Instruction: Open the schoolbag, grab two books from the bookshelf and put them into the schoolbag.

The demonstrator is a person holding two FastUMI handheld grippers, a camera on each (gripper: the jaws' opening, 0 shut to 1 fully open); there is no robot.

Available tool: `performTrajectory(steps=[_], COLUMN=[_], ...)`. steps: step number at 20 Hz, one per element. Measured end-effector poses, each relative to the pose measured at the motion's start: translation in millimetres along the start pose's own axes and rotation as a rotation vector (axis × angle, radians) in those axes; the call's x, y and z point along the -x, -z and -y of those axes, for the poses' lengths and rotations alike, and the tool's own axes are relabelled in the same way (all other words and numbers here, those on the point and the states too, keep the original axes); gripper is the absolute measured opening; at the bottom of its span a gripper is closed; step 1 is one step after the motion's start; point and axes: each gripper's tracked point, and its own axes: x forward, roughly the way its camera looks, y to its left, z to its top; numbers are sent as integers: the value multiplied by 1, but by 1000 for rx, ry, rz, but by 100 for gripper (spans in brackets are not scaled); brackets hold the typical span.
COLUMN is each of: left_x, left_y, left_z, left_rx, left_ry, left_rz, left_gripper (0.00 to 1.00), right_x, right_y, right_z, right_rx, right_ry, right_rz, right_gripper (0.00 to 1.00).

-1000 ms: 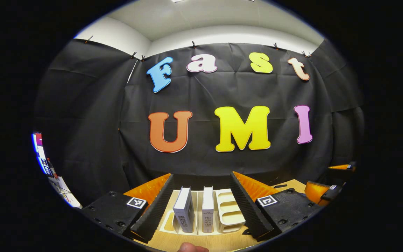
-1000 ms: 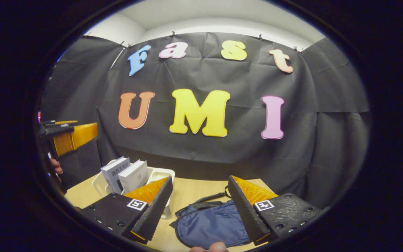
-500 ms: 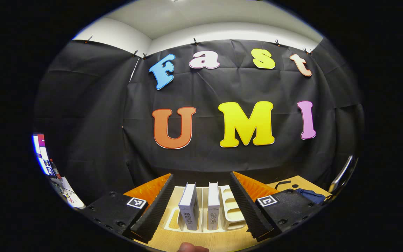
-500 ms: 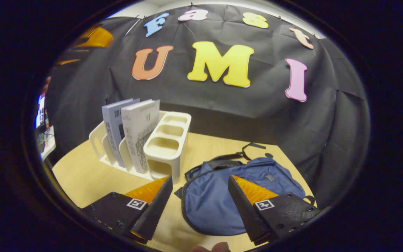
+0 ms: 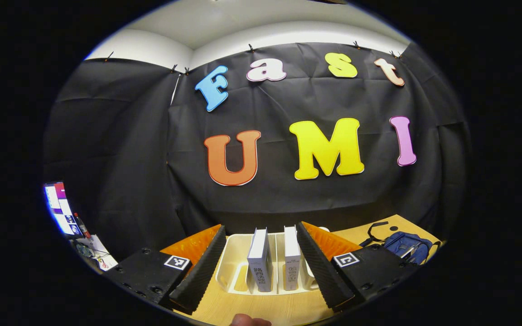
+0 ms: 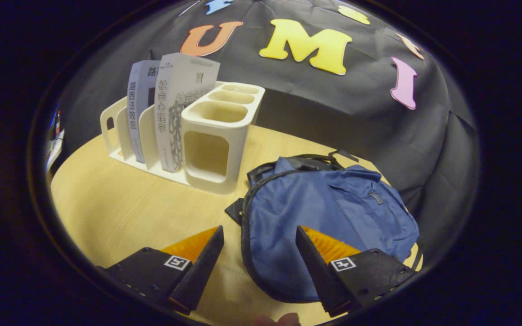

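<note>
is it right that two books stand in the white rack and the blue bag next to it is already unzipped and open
Not quite. The right gripper view shows the blue bag lying flat on the table, closed, not open. The rest holds: two books stand in the white rack beside it.

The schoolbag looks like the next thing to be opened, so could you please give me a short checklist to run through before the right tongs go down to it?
1. Right tongs open and empty: ok.
2. Right tongs over the near edge of the schoolbag: ok, above it, no contact.
3. Schoolbag lying flat on the table and unobstructed: ok.
4. Zip pull located: cannot tell; the zip line runs along the edge, the pull is not clear.
5. Two books upright in the bookshelf, ready to take: ok.
6. Left tongs open and empty, facing the books: ok.
</note>
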Motion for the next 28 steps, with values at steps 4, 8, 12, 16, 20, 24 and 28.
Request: performTrajectory(steps=[4,8,12,16,20,24,28], left_x=[2,0,-1,0,3,5,5], left_y=[4,5,5,5,6,5,5], left_z=[-8,-13,-13,-12,-14,-13,-13], left_rx=[3,6,5,11,24,54,66], left_ry=[-15,-23,-20,-18,-25,-29,-34], left_rz=[-16,-23,-28,-29,-30,-28,-28], left_gripper=[99,99,99,99,99,99,99], right_x=[-19,-31,-39,-37,-30,-19,-1], right_y=[8,7,3,7,0,-11,-32], right_z=[9,20,29,23,23,29,42], right_rx=[4,1,10,8,-23,-89,-82], right_ry=[65,122,137,64,20,-59,-74], right_rz=[-4,15,25,-26,-51,-81,-47], right_gripper=[96,96,94,70,25,1,1])
